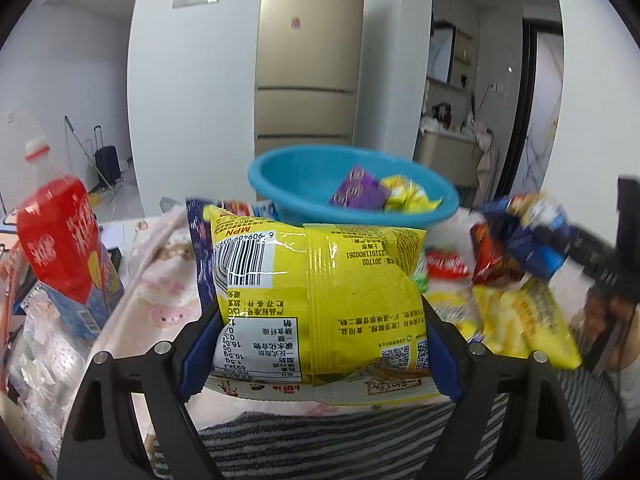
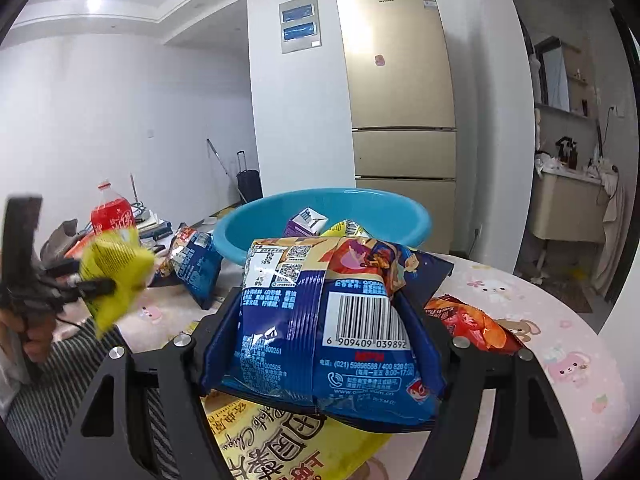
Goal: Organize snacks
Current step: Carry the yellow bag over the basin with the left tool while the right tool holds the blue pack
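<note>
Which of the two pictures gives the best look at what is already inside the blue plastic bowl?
The left wrist view: it looks into the blue plastic bowl, showing a purple packet and small yellow packets. In the right wrist view the held blue snack bag blocks most of the bowl.

Motion-blurred right gripper (image 1: 516,240); yellow bag (image 2: 114,276)

- The tabletop (image 2: 560,320) is round-edged, under a pink cloth printed with cartoon animals.
- A blue basin (image 2: 248,236) stands near its far edge.
- An orange-red snack packet (image 2: 476,324) lies toward its right edge.
- A large yellow packet (image 2: 280,440) lies at its near edge.
</note>
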Tool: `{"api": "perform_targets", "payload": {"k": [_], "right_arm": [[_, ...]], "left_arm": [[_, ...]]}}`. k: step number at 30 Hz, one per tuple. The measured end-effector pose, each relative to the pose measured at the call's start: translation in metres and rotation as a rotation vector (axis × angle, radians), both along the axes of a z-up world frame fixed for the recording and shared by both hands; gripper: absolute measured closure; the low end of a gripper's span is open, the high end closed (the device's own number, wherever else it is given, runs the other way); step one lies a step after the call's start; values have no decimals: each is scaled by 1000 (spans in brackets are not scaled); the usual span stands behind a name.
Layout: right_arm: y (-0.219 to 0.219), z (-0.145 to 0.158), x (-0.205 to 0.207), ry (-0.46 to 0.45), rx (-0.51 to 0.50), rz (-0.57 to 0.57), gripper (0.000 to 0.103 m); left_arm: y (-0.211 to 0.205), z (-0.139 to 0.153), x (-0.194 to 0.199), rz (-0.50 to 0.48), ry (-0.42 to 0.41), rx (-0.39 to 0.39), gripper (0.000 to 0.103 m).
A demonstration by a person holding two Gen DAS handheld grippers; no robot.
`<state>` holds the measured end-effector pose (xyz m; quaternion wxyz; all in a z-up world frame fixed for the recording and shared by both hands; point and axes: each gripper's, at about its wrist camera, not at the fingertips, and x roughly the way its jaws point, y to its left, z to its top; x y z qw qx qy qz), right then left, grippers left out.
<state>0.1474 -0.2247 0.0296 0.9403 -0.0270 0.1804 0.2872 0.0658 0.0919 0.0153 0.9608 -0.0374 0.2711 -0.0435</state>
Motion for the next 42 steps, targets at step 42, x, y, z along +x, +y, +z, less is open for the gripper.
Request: {"api": "perform_targets", "payload": {"k": [42], "right_arm": [[-24, -8, 7, -7, 24, -119, 28]], "left_arm": [[-41, 136, 273, 66, -194, -57, 14]]}}
